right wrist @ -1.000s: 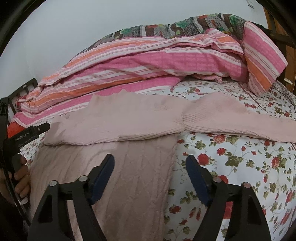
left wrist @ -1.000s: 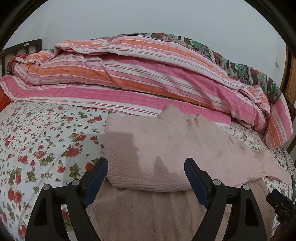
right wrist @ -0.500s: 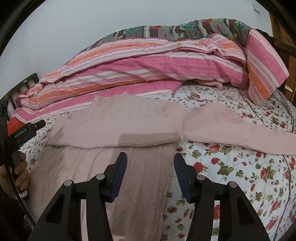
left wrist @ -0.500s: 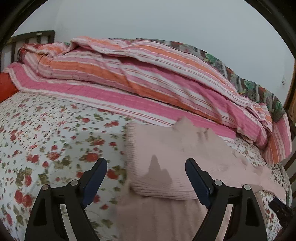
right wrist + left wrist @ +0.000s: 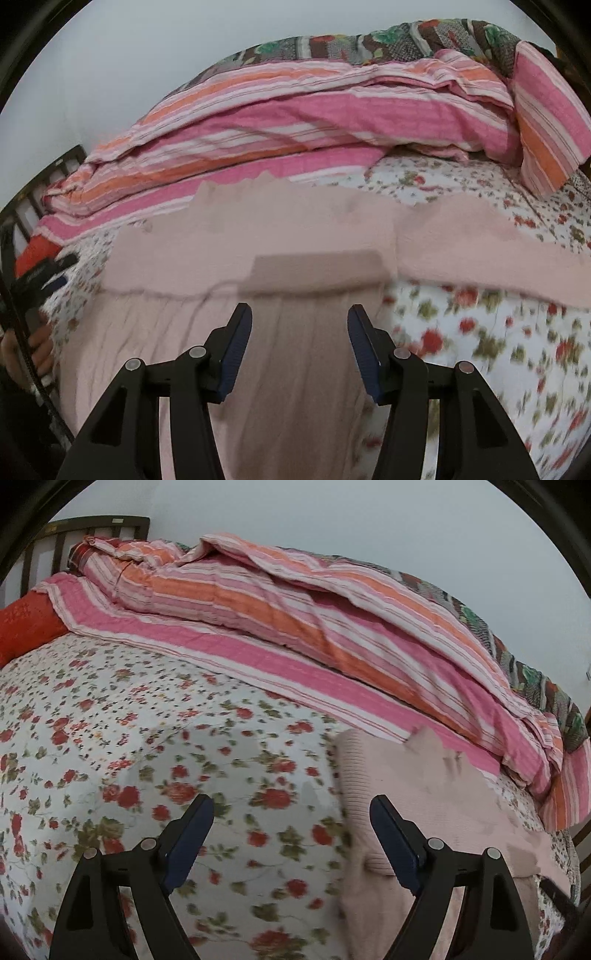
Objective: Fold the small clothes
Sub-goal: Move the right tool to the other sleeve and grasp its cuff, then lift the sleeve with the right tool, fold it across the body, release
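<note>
Lying under right gripper [image 5: 300, 345]: pink sweater [image 5: 295, 387]

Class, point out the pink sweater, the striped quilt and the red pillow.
pink sweater [image 5: 295, 243]: right wrist view, folded-over body.
striped quilt [image 5: 295, 627]: left wrist view, orange stripe.
red pillow [image 5: 26, 624]: left wrist view, its face.

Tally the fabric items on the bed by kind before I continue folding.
Pink knit sweater: 1
Striped pink-orange quilt: 1
Patchwork blanket: 1
Red pillow: 1
Floral bedsheet: 1
Total: 5
</note>
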The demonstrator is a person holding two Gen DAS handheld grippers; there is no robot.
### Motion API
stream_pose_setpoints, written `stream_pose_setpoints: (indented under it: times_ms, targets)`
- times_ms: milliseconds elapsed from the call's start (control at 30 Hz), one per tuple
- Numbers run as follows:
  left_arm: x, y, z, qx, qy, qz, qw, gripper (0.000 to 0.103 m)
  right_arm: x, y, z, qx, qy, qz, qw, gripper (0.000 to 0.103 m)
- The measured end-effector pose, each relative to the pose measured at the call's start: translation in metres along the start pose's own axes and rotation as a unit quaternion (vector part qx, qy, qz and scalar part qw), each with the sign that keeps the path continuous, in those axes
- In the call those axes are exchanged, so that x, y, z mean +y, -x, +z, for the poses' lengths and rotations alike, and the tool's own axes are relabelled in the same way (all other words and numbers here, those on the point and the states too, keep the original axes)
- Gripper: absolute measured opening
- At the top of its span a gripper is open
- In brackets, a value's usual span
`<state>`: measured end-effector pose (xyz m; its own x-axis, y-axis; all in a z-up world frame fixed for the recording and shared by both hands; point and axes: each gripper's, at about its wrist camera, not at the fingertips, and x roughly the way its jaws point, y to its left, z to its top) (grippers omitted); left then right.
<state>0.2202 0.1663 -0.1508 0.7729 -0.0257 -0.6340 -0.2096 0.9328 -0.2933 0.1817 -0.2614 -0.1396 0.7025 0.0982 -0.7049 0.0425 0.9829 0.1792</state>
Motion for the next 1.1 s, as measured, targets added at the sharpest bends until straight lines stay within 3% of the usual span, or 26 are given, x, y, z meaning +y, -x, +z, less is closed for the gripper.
stream_pose_setpoints:
  times_ms: [167, 233, 267, 333, 367, 500, 600, 733, 800, 867, 933, 967, 1000, 1100]
  targets:
    - [0.004, -0.003, 0.001, 0.0, -0.01, 0.005, 0.9999, 0.086, -0.027, -0.025, 0.023, 0.015, -0.045, -0.018, 0.999, 0.053]
    - [0.002, -0.006, 0.001, 0.001, -0.013, 0.005, 0.9999, 0.085, -0.026, -0.041, 0.028, 0.038, -0.033, -0.037, 0.998, 0.041]
    - [-0.001, -0.009, 0.001, 0.003, -0.014, 0.004, 0.9999, 0.085, -0.024, -0.045, 0.029, 0.042, -0.023, -0.048, 0.998, 0.022]
    - [-0.007, -0.012, 0.001, 0.005, -0.02, 0.002, 0.9998, 0.085, -0.017, -0.044, 0.031, 0.022, 0.009, -0.045, 0.999, 0.013]
    - [-0.01, -0.013, 0.001, 0.005, -0.023, 0.0, 0.9997, 0.085, -0.014, -0.039, 0.034, 0.008, 0.022, -0.033, 0.999, 0.003]
    - [-0.03, -0.013, -0.002, 0.0, -0.045, -0.035, 0.9984, 0.085, -0.012, -0.012, 0.058, -0.069, 0.037, -0.014, 0.997, 0.003]
    - [-0.05, -0.014, -0.005, 0.0, -0.067, -0.062, 0.9958, 0.085, -0.02, -0.023, 0.063, -0.041, 0.022, -0.015, 0.999, 0.003]
    - [-0.08, -0.014, -0.012, 0.01, -0.117, -0.089, 0.9892, 0.085, -0.023, -0.049, 0.044, 0.006, 0.035, -0.041, 0.999, 0.003]
    - [-0.094, -0.018, -0.017, 0.017, -0.149, -0.092, 0.9845, 0.086, -0.026, -0.054, 0.04, 0.027, 0.036, -0.037, 0.998, 0.005]
    - [-0.104, -0.029, -0.023, 0.037, -0.172, -0.067, 0.9821, 0.086, -0.031, -0.043, 0.04, 0.016, 0.036, -0.031, 0.999, 0.01]
    - [-0.109, -0.046, -0.029, 0.073, -0.184, -0.04, 0.9793, 0.086, -0.038, -0.029, 0.042, 0.002, 0.033, -0.037, 0.999, 0.027]
    - [-0.11, -0.053, -0.031, 0.089, -0.185, -0.024, 0.9784, 0.086, -0.043, -0.022, 0.044, -0.006, 0.029, -0.038, 0.999, 0.045]
    - [-0.108, -0.06, -0.032, 0.104, -0.18, -0.011, 0.978, 0.086, -0.05, -0.011, 0.046, -0.015, 0.021, -0.038, 0.999, 0.056]
    - [-0.099, -0.062, -0.029, 0.114, -0.15, -0.027, 0.9818, 0.087, -0.072, 0.011, 0.049, -0.021, 0.002, -0.048, 0.999, 0.066]
